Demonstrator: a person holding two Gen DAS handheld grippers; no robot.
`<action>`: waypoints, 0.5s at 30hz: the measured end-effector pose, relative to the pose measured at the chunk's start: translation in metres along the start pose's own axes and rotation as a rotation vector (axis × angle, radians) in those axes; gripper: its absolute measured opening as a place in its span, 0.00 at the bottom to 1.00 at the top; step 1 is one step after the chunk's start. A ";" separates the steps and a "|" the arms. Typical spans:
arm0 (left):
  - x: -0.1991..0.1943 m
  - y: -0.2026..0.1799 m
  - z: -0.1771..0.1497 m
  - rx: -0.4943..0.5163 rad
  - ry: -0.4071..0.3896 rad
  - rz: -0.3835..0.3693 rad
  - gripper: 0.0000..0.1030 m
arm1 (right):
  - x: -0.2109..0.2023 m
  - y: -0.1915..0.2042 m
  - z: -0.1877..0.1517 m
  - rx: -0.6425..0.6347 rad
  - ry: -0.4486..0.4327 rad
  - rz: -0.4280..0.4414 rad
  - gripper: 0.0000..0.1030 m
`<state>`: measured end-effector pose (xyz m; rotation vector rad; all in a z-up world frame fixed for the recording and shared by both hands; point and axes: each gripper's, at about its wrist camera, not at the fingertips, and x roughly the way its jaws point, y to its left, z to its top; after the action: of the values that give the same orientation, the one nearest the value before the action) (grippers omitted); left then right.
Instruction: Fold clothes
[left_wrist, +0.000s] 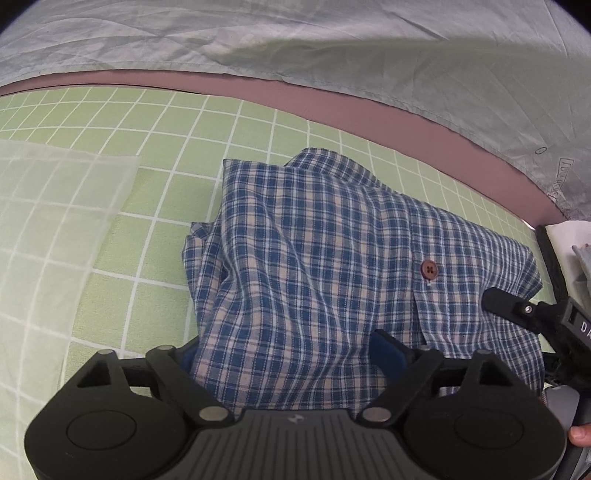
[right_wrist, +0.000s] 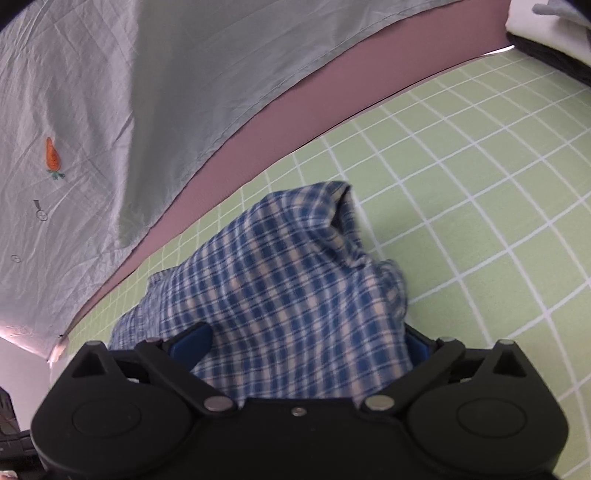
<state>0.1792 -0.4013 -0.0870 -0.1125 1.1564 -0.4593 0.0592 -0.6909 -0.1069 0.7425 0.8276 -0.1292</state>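
Note:
A blue and white plaid shirt (left_wrist: 314, 240) lies folded into a compact bundle on the green grid mat (left_wrist: 166, 122), a dark red button (left_wrist: 429, 268) showing near its right side. My left gripper (left_wrist: 286, 347) is open, its blue-padded fingers spread wide at the shirt's near edge with fabric bulging up between them. In the right wrist view the same shirt (right_wrist: 277, 266) rises between the spread fingers of my right gripper (right_wrist: 306, 332), which is also open. One black finger of the right gripper (left_wrist: 496, 301) rests on the shirt's right edge.
A translucent plastic sheet (left_wrist: 48, 221) lies on the mat to the left. Behind the mat (right_wrist: 480, 184) runs a mauve strip (left_wrist: 332, 99), then a pale grey-green sheet (right_wrist: 110, 92) with a small embroidered carrot (right_wrist: 53, 157). A thumb (left_wrist: 581, 435) shows at the lower right.

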 end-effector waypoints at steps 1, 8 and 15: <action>0.000 -0.002 -0.002 -0.007 -0.005 -0.016 0.68 | 0.003 0.006 -0.003 -0.017 0.014 0.018 1.00; -0.008 -0.018 -0.012 -0.007 0.007 -0.067 0.26 | 0.022 0.045 -0.030 -0.029 0.132 0.137 0.52; -0.051 -0.020 -0.040 -0.008 0.005 -0.134 0.20 | -0.028 0.055 -0.055 -0.033 0.119 0.159 0.38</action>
<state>0.1210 -0.3923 -0.0532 -0.1966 1.1603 -0.5733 0.0272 -0.6191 -0.0812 0.7875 0.8779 0.0710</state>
